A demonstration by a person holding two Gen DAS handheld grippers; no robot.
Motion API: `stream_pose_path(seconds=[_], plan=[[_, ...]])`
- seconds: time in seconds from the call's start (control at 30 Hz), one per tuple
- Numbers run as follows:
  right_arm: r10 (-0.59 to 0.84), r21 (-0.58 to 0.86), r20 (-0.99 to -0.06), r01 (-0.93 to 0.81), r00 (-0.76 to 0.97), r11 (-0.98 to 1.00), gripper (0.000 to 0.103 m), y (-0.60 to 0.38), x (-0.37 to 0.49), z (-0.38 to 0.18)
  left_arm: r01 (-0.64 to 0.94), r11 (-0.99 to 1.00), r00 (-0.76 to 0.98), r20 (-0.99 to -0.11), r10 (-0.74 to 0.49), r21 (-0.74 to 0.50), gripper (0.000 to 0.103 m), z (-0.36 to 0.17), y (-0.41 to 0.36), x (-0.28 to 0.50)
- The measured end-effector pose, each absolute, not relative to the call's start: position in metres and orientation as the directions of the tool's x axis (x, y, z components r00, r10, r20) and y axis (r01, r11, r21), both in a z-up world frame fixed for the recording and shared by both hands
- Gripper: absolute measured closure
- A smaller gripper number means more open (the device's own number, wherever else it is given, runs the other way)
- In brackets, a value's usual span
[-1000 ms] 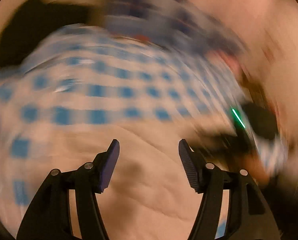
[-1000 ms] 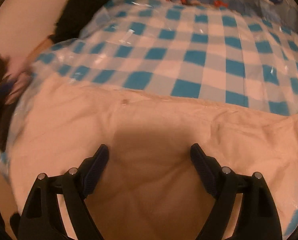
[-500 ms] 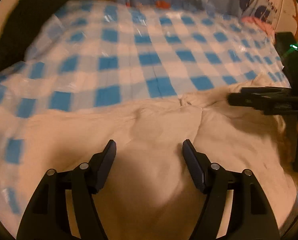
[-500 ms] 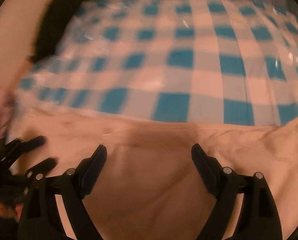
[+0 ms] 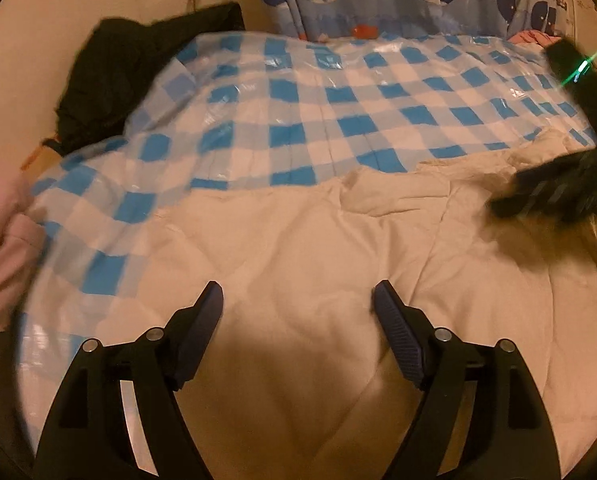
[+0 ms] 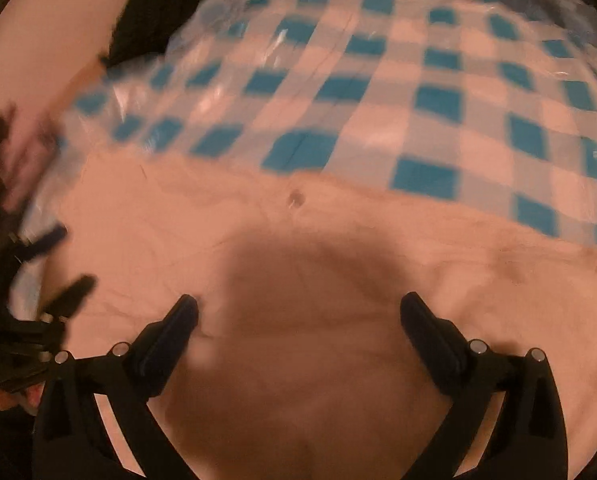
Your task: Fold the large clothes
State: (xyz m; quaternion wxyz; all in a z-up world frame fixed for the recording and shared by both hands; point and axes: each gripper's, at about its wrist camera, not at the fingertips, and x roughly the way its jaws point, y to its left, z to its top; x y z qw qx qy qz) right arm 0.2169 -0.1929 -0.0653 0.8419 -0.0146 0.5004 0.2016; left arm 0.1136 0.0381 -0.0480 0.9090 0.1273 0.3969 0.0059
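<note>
A: A bed under a glossy blue-and-white checked plastic cover is filling the room.

B: Both grippers are spreading, nothing between the jaws. The left gripper and right gripper are hovering over the large cream soft cotton garment lying just ahead.

A: It's looking light and floppy; pinching its far edge seems best.

B: Since a second ago, the left view is sharpening and both are gaping wider.
</note>
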Motion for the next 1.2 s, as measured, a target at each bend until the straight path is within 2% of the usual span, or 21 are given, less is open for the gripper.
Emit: stream_pose_path(seconds=[0.07, 0.13, 0.17, 0.2, 0.27, 0.3, 0.37, 0.43, 0.57, 0.63, 0.7, 0.77, 0.83, 0.9, 0.97, 1.03, 1.1, 1.13, 1.17, 1.2], plan=[[0.182, 0.047, -0.848, -0.271, 0.498, 0.961, 0.006, -0.226, 0.212, -0.056, 0.084, 0.957, 0.702, -0.698, 0.14, 0.277, 0.027, -0.047, 0.04, 0.104], [0.057, -0.031, -0.868, -0.169, 0.493, 0.985, 0.006, -0.261, 0.223, -0.078, 0.092, 0.959, 0.693, -0.708, 0.133, 0.27, 0.026, -0.058, 0.043, 0.103], [0.077, 0.01, -0.888, -0.148, 0.453, 0.989, 0.006, -0.28, 0.231, -0.1, 0.09, 0.964, 0.689, -0.714, 0.122, 0.252, 0.025, -0.063, 0.045, 0.105], [0.159, 0.119, -0.894, -0.119, 0.419, 0.986, 0.005, -0.297, 0.237, -0.117, 0.087, 0.974, 0.691, -0.717, 0.093, 0.21, 0.02, -0.066, 0.047, 0.107], [0.167, 0.135, -0.897, -0.105, 0.409, 0.985, 0.006, -0.299, 0.242, -0.118, 0.067, 0.977, 0.685, -0.721, 0.104, 0.204, 0.016, -0.071, 0.047, 0.111], [0.141, 0.1, -0.903, -0.121, 0.407, 0.988, 0.006, -0.294, 0.241, -0.112, 0.069, 0.974, 0.68, -0.725, 0.113, 0.216, 0.016, -0.073, 0.046, 0.113], [0.174, 0.131, -0.891, -0.13, 0.419, 0.983, 0.006, -0.295, 0.227, -0.091, 0.062, 0.975, 0.671, -0.732, 0.117, 0.213, 0.016, -0.067, 0.05, 0.109], [0.236, 0.189, -0.832, -0.143, 0.502, 0.971, 0.006, -0.306, 0.187, -0.052, 0.039, 0.971, 0.68, -0.718, 0.146, 0.234, 0.016, -0.052, 0.054, 0.092], [0.215, 0.154, -0.804, -0.155, 0.555, 0.976, 0.006, -0.323, 0.108, -0.022, 0.003, 0.978, 0.701, -0.698, 0.147, 0.209, 0.016, -0.032, 0.075, 0.049], [0.177, 0.13, -0.823, -0.125, 0.54, 0.984, 0.006, -0.34, 0.078, -0.033, -0.031, 0.984, 0.687, -0.711, 0.15, 0.177, 0.016, -0.035, 0.089, 0.04], [0.134, 0.11, -0.882, -0.08, 0.452, 0.991, 0.006, -0.348, 0.074, -0.075, -0.049, 0.99, 0.624, -0.771, 0.131, 0.129, 0.016, -0.052, 0.105, 0.043], [0.233, 0.214, -0.869, -0.094, 0.436, 0.972, 0.005, -0.356, 0.075, -0.116, -0.029, 0.999, 0.542, -0.839, 0.037, 0.025, 0.014, -0.084, 0.117, 0.057], [0.206, 0.19, -0.888, -0.078, 0.411, 0.979, 0.006, -0.353, 0.076, -0.108, -0.045, 0.999, 0.509, -0.861, 0.005, -0.02, 0.011, -0.094, 0.124, 0.064], [0.151, 0.129, -0.901, -0.081, 0.408, 0.988, 0.006, -0.346, 0.068, -0.086, -0.087, 0.996, 0.503, -0.863, 0.047, 0.004, 0.012, -0.079, 0.124, 0.06], [0.168, 0.126, -0.869, -0.12, 0.465, 0.985, 0.006, -0.343, 0.046, -0.058, -0.096, 0.994, 0.564, -0.82, 0.095, 0.05, 0.012, -0.054, 0.118, 0.04], [0.177, 0.129, -0.851, -0.131, 0.494, 0.983, 0.006, -0.346, 0.023, -0.047, -0.08, 0.997, 0.621, -0.781, 0.064, 0.018, 0.012, -0.038, 0.116, 0.018], [0.114, 0.074, -0.882, -0.103, 0.458, 0.992, 0.006, -0.352, 0.02, -0.066, -0.084, 0.996, 0.642, -0.763, 0.074, 0.027, 0.012, -0.036, 0.116, 0.004], [0.094, 0.057, -0.92, -0.108, 0.381, 0.993, 0.006, -0.355, 0.025, -0.092, -0.086, 0.995, 0.609, -0.787, 0.096, 0.056, 0.012, -0.048, 0.114, 0.007], [0.158, 0.135, -0.927, -0.092, 0.339, 0.987, 0.005, -0.364, 0.027, -0.112, -0.06, 0.997, 0.519, -0.852, 0.071, 0.046, 0.012, -0.074, 0.116, 0.018], [0.17, 0.153, -0.923, -0.077, 0.344, 0.985, 0.005, -0.365, 0.028, -0.109, -0.064, 0.997, 0.478, -0.878, 0.004, -0.031, 0.012, -0.091, 0.124, 0.021]])
